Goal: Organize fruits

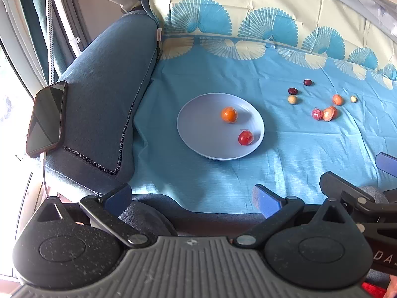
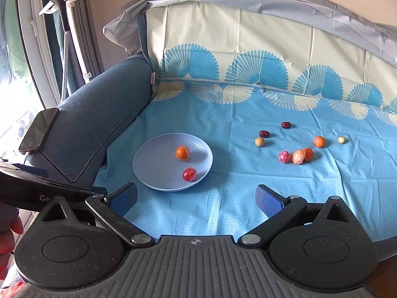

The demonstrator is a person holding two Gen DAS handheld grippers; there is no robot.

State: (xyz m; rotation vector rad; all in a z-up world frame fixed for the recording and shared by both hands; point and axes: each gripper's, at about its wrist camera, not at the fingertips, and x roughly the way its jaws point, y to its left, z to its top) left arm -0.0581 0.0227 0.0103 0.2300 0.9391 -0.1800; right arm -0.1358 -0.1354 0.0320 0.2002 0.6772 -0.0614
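Sofa cloth (image 2: 223,198) in blue carried everything, spreading out ahead of both claws. On it the plate (image 2: 153,171) lay ahead and slightly left of the right claw (image 2: 196,198), with an orange fruit (image 2: 182,153) and a red fruit (image 2: 189,174) already inside. Loose fruits (image 2: 301,155) sat ahead and to the right, well apart from the plate. Both the right claw and the left claw (image 1: 192,196) were released and held nothing. I judged the right claw nearer to the loose fruits.
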